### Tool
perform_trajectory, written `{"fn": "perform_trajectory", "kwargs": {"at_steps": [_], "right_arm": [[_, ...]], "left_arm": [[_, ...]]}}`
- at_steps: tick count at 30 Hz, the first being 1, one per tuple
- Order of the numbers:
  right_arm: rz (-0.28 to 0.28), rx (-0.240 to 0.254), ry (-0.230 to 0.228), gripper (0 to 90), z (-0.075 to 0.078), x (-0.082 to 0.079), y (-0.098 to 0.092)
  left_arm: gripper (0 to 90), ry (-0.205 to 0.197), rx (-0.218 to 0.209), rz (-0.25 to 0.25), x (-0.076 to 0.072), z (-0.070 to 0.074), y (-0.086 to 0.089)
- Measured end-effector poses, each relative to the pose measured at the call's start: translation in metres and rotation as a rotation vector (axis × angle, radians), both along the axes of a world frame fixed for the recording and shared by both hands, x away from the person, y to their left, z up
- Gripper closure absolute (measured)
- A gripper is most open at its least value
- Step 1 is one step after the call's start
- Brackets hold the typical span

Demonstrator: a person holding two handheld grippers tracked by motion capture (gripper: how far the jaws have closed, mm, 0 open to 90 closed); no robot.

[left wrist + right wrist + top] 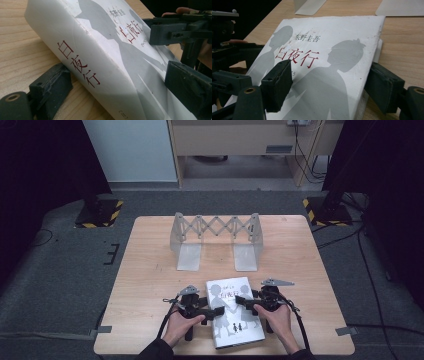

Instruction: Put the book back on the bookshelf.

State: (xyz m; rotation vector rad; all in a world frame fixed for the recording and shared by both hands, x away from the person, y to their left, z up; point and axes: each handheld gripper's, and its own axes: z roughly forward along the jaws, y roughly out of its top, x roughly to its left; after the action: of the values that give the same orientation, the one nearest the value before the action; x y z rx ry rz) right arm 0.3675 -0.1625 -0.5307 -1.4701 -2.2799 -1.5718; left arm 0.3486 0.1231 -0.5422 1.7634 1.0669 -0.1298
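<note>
Book: white cover w/ grey silhouette figures, red title chars on front + spine, small black author txt; white cover scuffed at the edges. Both grippers black, left & right, each w/ a grey plate on top; table light wood grain. Rack at back pale grey/translucent w/ criss-cross lattice, floor dark grey carpet, yellow-black hazard stripes on stand bases.
</note>
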Motion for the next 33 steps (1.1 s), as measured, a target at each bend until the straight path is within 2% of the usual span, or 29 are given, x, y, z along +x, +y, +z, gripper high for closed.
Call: {"fn": "perform_trajectory", "kwargs": {"at_steps": [4,9,10,12,14,16,17,20,24,27,28,29,30,33], "right_arm": [[-0.010,-0.020,-0.021,26.6,0.002,-0.001,0.002],[-0.027,-0.025,-0.031,33.1,0.007,-0.002,0.003],[-0.033,-0.021,-0.063,37.2,0.009,-0.003,0.002],[-0.041,-0.002,-0.090,39.3,0.012,-0.003,0.000],[-0.047,0.008,-0.101,39.7,0.014,-0.004,0.000],[-0.071,0.024,-0.158,41.9,0.022,-0.006,-0.001],[-0.071,0.024,-0.158,41.9,0.022,-0.006,-0.001],[-0.088,0.039,-0.205,43.3,0.028,-0.007,0.000],[-0.107,0.073,-0.251,45.6,0.034,-0.008,-0.001],[-0.105,0.105,-0.274,46.6,0.038,-0.009,-0.002],[-0.107,0.115,-0.281,46.8,0.039,-0.009,-0.001],[-0.108,0.124,-0.306,46.9,0.045,-0.010,0.001],[-0.108,0.124,-0.306,46.9,0.045,-0.010,0.001],[-0.117,0.145,-0.336,47.3,0.051,-0.012,0.001]], "left_arm": [[9.1,0.017,-0.001,0.009,0.001,0.001,0.001],[10.4,0.025,0.001,0.009,0.002,0.003,0.002],[10.7,0.021,0.002,0.010,0.002,0.004,0.002],[10.9,-0.028,0.030,0.001,0.001,0.013,0.002],[11.5,-0.043,0.029,0.010,0.001,0.017,0.002],[18.2,-0.068,0.009,0.035,0.002,0.023,0.004],[18.2,-0.080,0.008,0.041,0.002,0.025,0.005],[20.0,-0.132,0.020,0.056,0.002,0.034,0.005],[25.3,-0.164,-0.013,0.075,0.004,0.042,0.007],[27.1,-0.179,-0.043,0.057,0.004,0.047,0.006],[27.4,-0.193,-0.046,0.057,0.003,0.050,0.006],[27.8,-0.208,-0.040,0.057,0.003,0.053,0.006],[27.8,-0.217,-0.036,0.055,0.003,0.055,0.006],[31.5,-0.249,-0.052,0.062,0.002,0.064,0.007]]}}
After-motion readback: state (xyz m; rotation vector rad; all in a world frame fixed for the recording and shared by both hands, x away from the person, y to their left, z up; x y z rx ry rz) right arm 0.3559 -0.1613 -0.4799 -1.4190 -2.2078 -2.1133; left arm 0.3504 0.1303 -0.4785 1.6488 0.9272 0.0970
